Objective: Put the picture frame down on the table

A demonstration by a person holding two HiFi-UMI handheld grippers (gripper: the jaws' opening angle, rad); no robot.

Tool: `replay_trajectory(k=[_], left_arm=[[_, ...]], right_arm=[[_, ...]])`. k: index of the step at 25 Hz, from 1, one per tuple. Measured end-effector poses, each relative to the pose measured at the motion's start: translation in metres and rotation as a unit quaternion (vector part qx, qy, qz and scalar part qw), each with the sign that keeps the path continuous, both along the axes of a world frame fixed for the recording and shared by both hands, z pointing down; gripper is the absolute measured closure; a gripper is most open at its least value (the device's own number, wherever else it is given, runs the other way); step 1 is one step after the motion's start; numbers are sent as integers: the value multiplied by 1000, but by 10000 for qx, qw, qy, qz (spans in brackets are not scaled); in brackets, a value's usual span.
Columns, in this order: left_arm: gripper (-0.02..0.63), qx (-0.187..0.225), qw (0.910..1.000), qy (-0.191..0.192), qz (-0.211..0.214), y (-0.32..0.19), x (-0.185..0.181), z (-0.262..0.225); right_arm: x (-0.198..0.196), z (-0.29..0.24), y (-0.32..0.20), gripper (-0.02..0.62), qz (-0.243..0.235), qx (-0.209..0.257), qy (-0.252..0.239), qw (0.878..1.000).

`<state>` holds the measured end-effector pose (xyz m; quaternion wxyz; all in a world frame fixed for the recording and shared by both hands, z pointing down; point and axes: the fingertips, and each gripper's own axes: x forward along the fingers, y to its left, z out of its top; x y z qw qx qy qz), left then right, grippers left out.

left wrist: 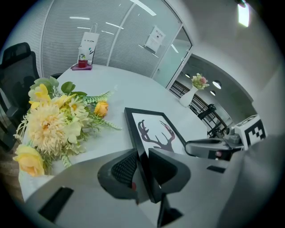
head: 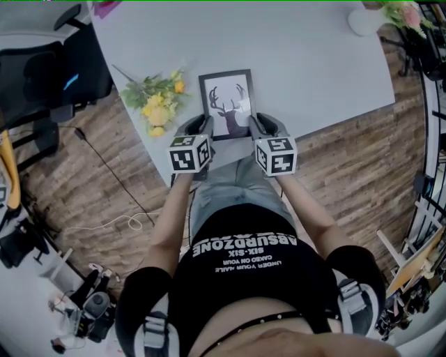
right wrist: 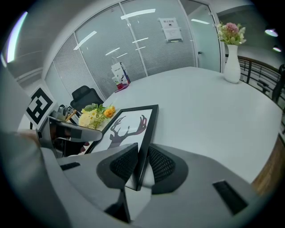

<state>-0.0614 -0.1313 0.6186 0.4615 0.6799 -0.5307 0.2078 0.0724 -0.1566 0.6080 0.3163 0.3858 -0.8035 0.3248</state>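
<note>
A black picture frame (head: 226,103) with a deer-head print lies over the near edge of the white table (head: 293,63). My left gripper (head: 203,131) is shut on the frame's left side rail (left wrist: 139,147), near its lower corner. My right gripper (head: 255,130) is shut on the right side rail (right wrist: 143,153). In the left gripper view the frame (left wrist: 156,131) runs away from the jaws, with the right gripper (left wrist: 213,147) across from it. In the right gripper view the frame (right wrist: 129,127) shows the deer print, with the left gripper (right wrist: 67,133) beyond. Whether the frame rests on the table or hovers just above it I cannot tell.
A bunch of yellow artificial flowers (head: 157,101) lies on the table left of the frame, close to my left gripper. A white vase with pink flowers (head: 369,17) stands at the far right corner. A black office chair (head: 42,77) stands left of the table. The floor is wood.
</note>
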Motion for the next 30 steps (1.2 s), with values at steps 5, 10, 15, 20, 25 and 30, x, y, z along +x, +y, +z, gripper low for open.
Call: replay_trajectory(k=[5, 10, 15, 20, 25, 30], left_arm=[[514, -58, 9999, -57, 92, -1, 0, 5], [514, -108, 9997, -118, 196, 0, 0, 11], [514, -102, 9996, -131, 209, -1, -2, 16], [514, 46, 9991, -254, 341, 0, 0, 16], [477, 26, 9983, -407, 409, -2, -1, 14], [463, 427, 9978, -463, 220, -6, -8, -12]], right_arm=[[0, 6, 1, 505, 3, -82, 60, 9999], [-1, 12, 2, 505, 3, -140, 145, 9998], [-2, 17, 2, 505, 45, -177, 139, 9997], [-2, 19, 3, 500, -6, -247, 194, 9995], [0, 14, -3, 460, 33, -198, 261, 9995], [6, -11, -10, 546, 173, 124, 67, 9998]])
